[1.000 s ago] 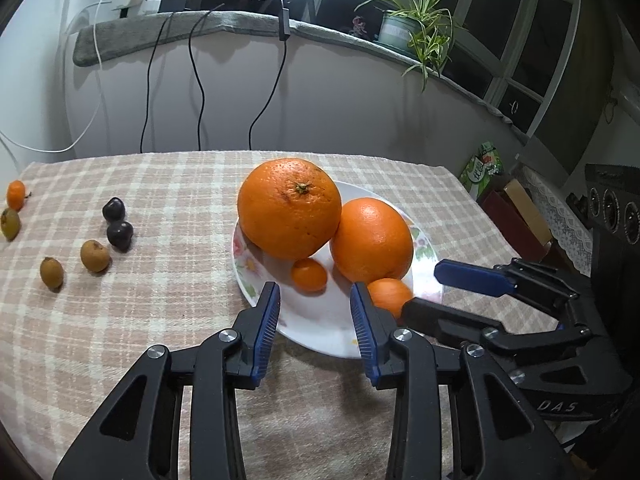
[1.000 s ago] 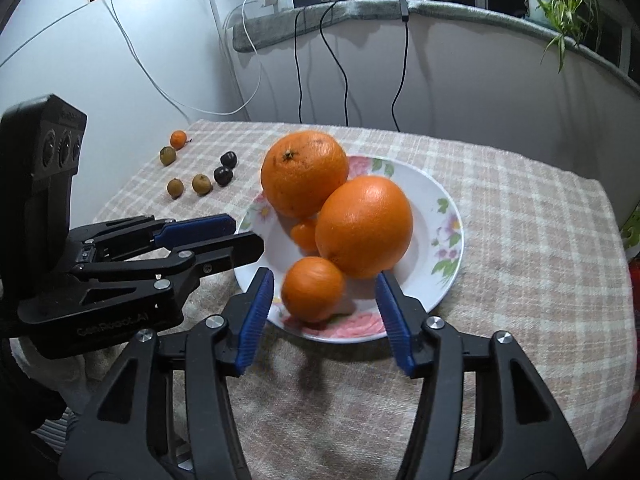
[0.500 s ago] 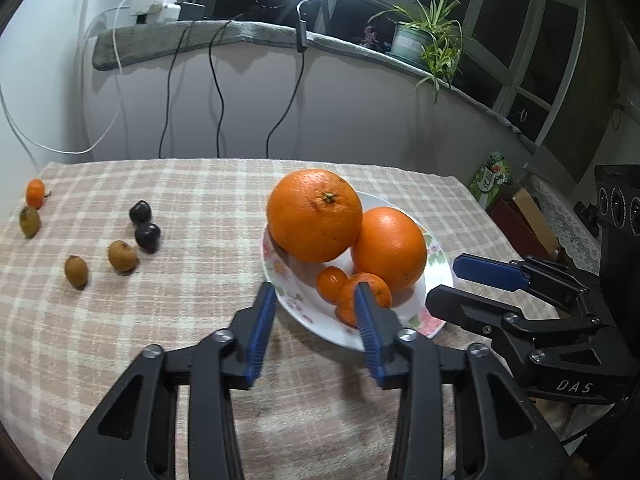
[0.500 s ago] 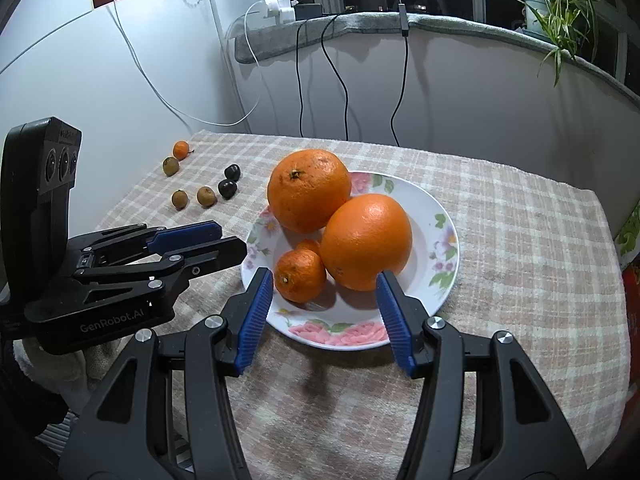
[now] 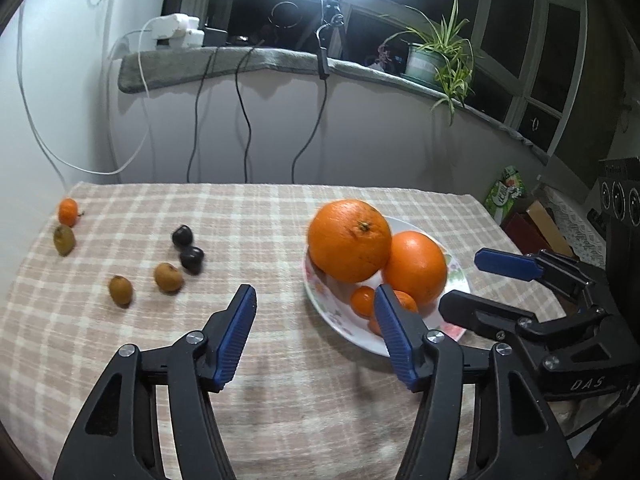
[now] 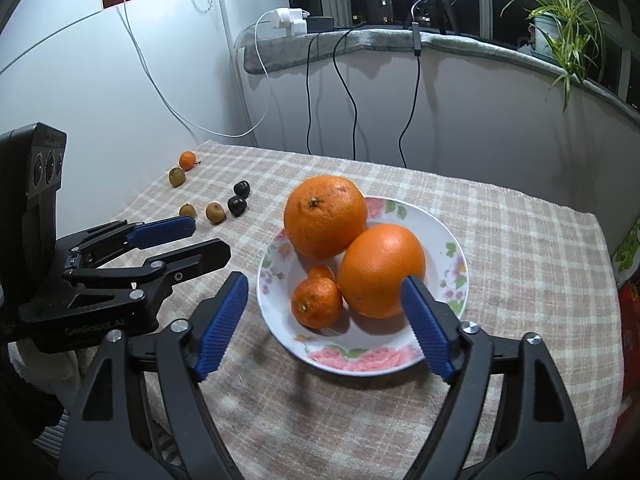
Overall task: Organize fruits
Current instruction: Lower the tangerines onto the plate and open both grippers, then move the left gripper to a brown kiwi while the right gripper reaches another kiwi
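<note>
Both tools have been spreading their jaws and backing off from the floral plate [image 6: 454, 248]; the mandarin [image 6: 317, 303], formerly between the right tool's [image 6: 326, 322] pads, is now sitting on the plate beside two large oranges [image 6: 325, 216]. Left tool [image 5: 314, 334], released and holding nothing, is hovering over the checked bench cloth [image 5: 256, 216]; "GenRobot.AI" is reading on its body in the right view, "DAS" on the right tool's. Small fruits [image 5: 169, 277] are lying loose on the cloth.

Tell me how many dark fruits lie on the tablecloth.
2: one dark fruit farther back, the other dark fruit touching it in front, left of the plate. None appears hidden.
</note>
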### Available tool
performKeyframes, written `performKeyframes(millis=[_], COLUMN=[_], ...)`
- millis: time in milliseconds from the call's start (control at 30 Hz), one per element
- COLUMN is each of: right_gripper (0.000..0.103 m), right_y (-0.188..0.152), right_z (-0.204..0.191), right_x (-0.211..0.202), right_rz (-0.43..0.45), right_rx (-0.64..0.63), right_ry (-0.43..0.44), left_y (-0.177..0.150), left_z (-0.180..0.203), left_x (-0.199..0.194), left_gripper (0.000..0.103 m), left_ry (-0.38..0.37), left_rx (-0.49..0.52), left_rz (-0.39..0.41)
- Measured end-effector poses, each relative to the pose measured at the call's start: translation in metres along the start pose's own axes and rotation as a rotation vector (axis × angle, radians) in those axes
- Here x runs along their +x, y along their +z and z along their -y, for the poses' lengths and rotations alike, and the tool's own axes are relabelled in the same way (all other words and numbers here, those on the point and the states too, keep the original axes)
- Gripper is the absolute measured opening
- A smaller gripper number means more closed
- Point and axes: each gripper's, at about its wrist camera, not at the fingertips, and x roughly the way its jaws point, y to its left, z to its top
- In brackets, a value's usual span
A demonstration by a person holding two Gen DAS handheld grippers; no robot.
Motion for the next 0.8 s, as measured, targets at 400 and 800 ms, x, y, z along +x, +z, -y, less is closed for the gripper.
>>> performKeyframes(millis=[400, 800], right_gripper=[0.082, 0.080], right_y=[0.031, 0.062], right_z=[-0.022, -0.055], right_x=[0.014, 0.058], right_rz=[0.027, -0.012], right_rx=[-0.020, -0.017], right_ry=[0.041, 0.141], left_y=[-0.003, -0.017], left_z=[-0.049, -0.114], left_x=[-0.007, -0.012], left_gripper=[0.062, 0.062], left_ry=[0.085, 0.169], left_rx=[-0.050, -0.134], left_rz=[0.006, -0.013])
